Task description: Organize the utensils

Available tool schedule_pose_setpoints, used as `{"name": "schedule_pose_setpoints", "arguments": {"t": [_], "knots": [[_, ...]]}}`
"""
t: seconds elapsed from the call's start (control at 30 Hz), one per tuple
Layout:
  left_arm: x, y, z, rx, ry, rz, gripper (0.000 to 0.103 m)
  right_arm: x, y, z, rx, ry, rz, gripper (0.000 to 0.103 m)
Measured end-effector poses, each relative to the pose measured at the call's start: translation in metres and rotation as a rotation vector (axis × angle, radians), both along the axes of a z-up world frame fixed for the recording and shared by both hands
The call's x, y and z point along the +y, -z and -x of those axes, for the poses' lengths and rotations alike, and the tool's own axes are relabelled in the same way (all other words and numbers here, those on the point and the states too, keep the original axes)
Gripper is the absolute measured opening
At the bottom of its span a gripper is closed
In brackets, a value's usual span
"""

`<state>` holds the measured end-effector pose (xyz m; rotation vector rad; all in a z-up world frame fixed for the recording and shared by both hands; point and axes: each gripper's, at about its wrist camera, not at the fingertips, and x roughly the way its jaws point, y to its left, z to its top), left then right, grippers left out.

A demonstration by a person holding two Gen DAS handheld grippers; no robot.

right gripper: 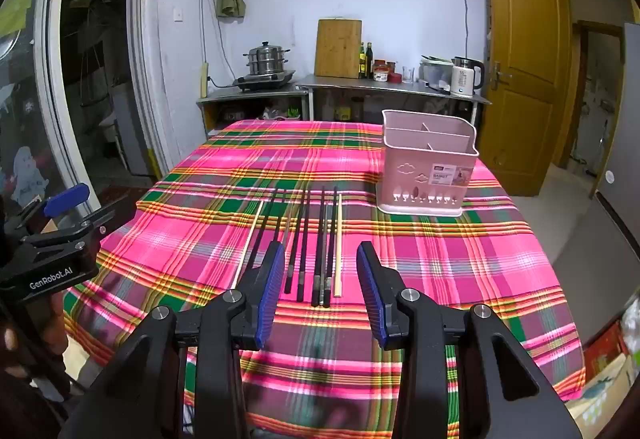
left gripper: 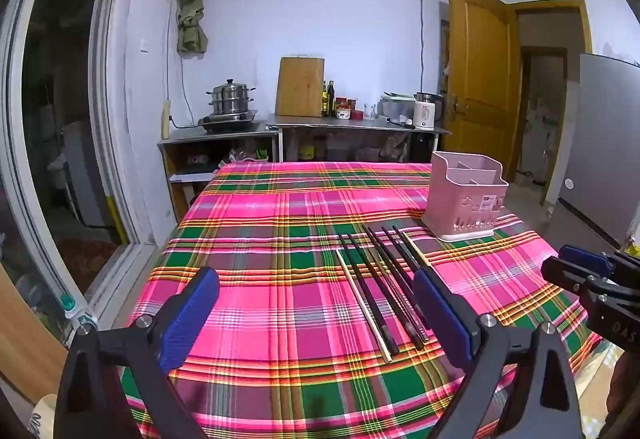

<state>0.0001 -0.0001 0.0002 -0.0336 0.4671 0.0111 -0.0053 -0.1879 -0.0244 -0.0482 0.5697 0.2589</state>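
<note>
left tongs spread, hovering level | right tongs spread above chopsticks | holder upright

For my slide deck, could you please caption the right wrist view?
Open right gripper hovers over chopsticks on plaid tablecloth, pink utensil holder beyond.

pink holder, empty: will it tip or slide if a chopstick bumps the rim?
The holder looks like thin, perforated plastic with bare compartments, so probably light. It stands tall on a cloth, so a rim bump may well skid or rock it. Its wider base tray should resist tipping somewhat.
</note>
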Motion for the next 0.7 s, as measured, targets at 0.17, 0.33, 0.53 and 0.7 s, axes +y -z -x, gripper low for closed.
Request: {"name": "schedule_pose_setpoints", "arguments": {"t": [0.17,0.33,0.53,0.7], "knots": [[0.0,0.0001,0.0002,-0.002,0.002,0.002,0.099,-0.0002,-0.0004,-0.0008,0.0,0.0,-0.002,0.039],[-0.0001,0.0,0.0002,-0.001,0.003,0.001,0.099,-0.001,-0.0009,0.0001,-0.005,0.0,-0.003,0.039],[0.0,0.0002,0.0002,-0.001,0.003,0.0,0.099,-0.0016,-0.0008,-0.0005,-0.006,0.0,-0.004,0.039],[-0.0005,0.0,0.0003,-0.002,0.003,-0.002,0.099,-0.002,-0.0007,-0.001,-0.005,0.0,-0.006,0.039]]}}
